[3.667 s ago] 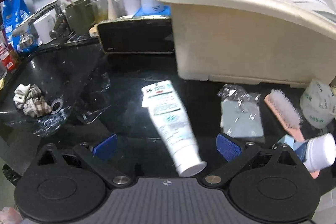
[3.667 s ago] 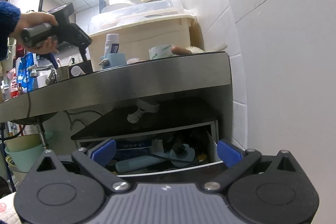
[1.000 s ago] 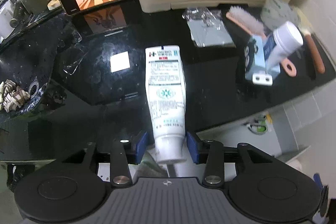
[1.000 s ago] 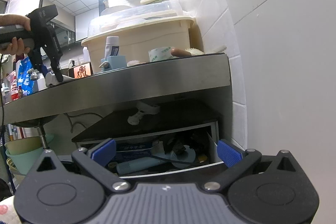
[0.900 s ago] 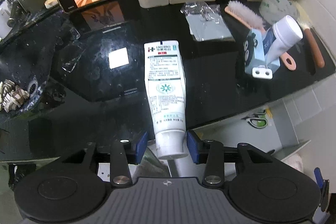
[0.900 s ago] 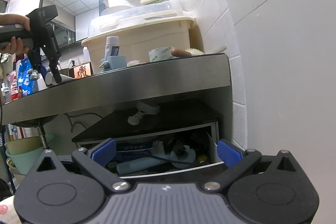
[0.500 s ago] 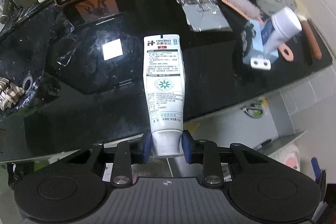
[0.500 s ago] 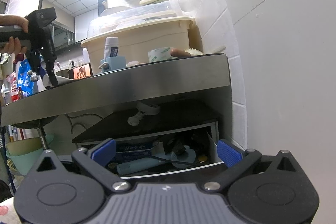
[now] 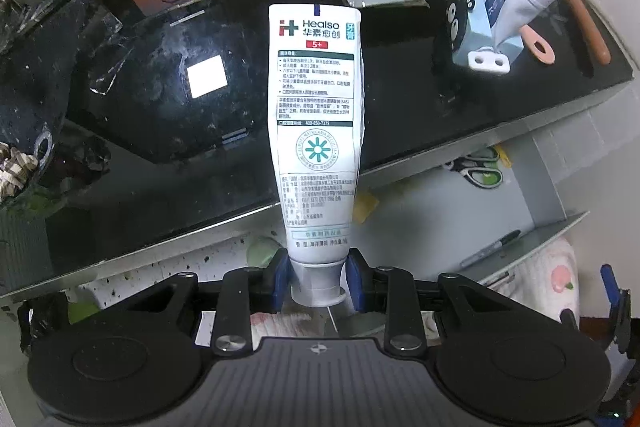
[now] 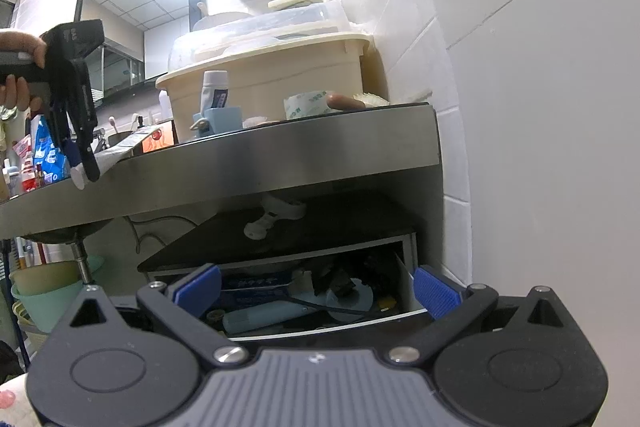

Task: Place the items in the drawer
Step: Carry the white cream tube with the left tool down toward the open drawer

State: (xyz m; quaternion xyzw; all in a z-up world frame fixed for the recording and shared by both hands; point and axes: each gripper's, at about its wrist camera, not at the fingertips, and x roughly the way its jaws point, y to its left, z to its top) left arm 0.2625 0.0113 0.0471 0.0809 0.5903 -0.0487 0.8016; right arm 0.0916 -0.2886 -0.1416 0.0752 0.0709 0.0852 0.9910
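Left gripper [image 9: 316, 283] jaws pinching the cap end of the white toothpaste tube [image 9: 316, 131], which is lying over the black counter [image 9: 460, 123] edge. Right gripper [image 10: 316, 291] jaws spread, holding nothing, facing the open drawer [image 10: 404, 267] below.

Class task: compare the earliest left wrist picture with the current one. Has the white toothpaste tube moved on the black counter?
Yes. The toothpaste tube has been drawn toward the black counter's front edge; its cap end now overhangs it, clamped in the left gripper.
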